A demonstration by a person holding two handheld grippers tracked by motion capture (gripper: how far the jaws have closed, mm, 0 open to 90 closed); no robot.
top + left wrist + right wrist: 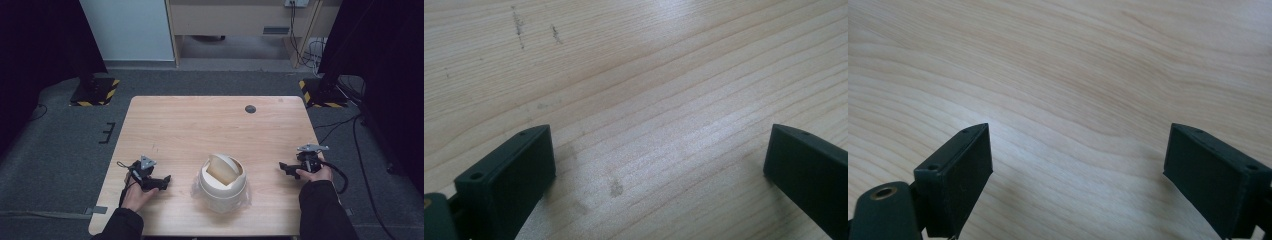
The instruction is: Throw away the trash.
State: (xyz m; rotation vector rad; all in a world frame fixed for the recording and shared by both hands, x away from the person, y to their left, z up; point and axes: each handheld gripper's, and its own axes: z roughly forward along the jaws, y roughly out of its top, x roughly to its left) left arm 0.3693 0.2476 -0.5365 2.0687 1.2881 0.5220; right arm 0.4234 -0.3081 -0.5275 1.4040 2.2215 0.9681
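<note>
Resting on the wooden table [200, 120] at the left: left gripper [164, 181], jaws spread wide over bare wood, gripping nothing. Sitting at the near centre, between both hands: cream swing-lid bin [222, 182], clear liner showing beneath. Lying at the right, well apart: right gripper [285, 168], jaws likewise gaping wide, empty.
</note>
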